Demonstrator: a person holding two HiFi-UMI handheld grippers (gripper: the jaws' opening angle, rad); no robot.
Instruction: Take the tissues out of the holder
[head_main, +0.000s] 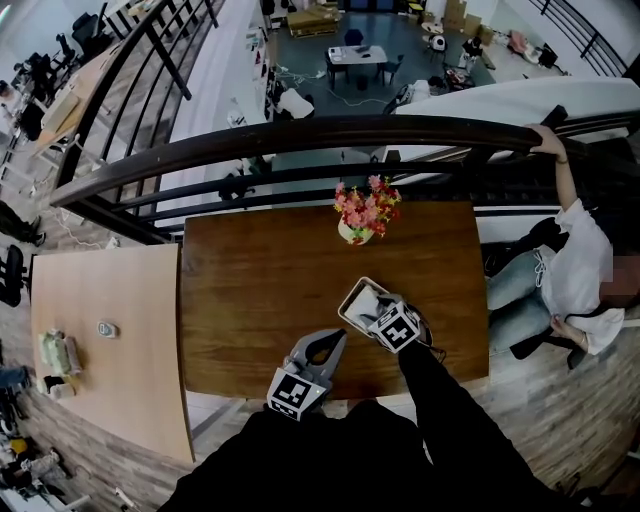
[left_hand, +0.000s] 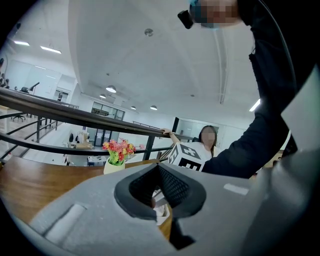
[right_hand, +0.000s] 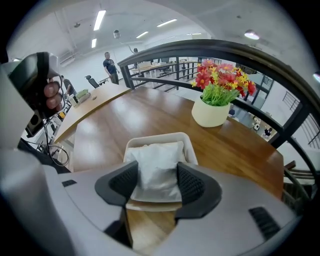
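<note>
Seemingly light, soft and easily torn, the white tissues (right_hand: 156, 162) sit in the cream holder (right_hand: 159, 138) on the wooden surface (right_hand: 120, 117), grasped across their squashy middle, a sound lifting place, by the fingers of the right gripper (right_hand: 157, 184), while the left gripper (head_main: 333, 340) is clenched on nothing.

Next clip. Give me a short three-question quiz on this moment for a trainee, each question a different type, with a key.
1. What stands on the table beyond the holder?
2. What is the right tool shut on? A. a cup B. the tissues C. nothing
3. True or false: the tissues lie outside the holder.
Key: 1. a pot of flowers; 2. B; 3. false, they are in it.
</note>
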